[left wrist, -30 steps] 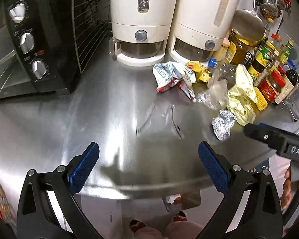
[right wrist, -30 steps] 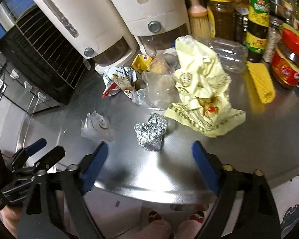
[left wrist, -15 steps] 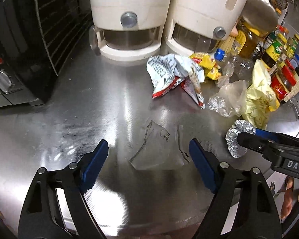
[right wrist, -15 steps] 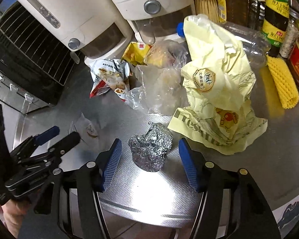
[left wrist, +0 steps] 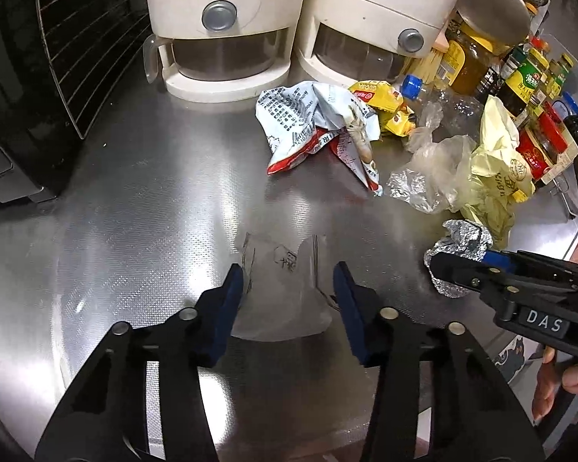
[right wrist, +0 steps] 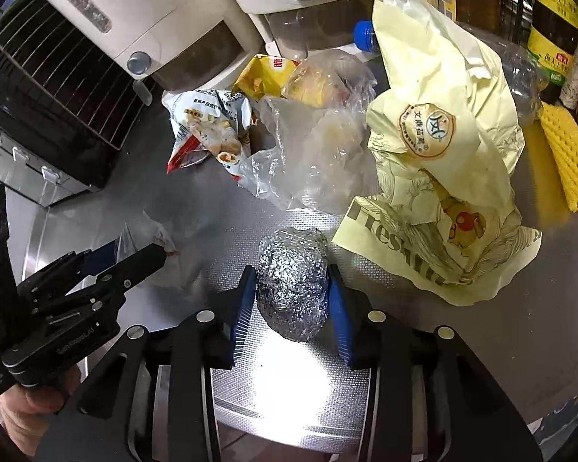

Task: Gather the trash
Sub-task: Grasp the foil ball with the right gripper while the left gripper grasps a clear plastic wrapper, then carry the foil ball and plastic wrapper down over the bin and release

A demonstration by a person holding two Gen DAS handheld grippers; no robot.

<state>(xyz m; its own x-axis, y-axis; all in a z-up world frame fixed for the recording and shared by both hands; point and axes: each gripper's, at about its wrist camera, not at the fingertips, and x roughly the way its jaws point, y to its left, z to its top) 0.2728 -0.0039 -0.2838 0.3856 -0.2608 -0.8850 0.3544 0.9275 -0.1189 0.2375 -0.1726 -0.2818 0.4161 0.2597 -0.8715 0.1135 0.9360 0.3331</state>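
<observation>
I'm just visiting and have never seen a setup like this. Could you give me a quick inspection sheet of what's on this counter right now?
Surface: dimpled stainless steel counter, glare patches.
Job's things: crumpled silver foil ball; flat clear plastic wrapper; white-and-red snack bag; pale yellow paper bag; clear plastic bag; yellow snack packet.
Clutter: two cream dispensers, black toaster oven, sauce bottles, yellow brush.
Grippers: right tool with both pads against the foil ball; left tool open around the wrapper.
Cables: nothing seen.
Surroundings: kitchen wall, hanging utensils.
</observation>
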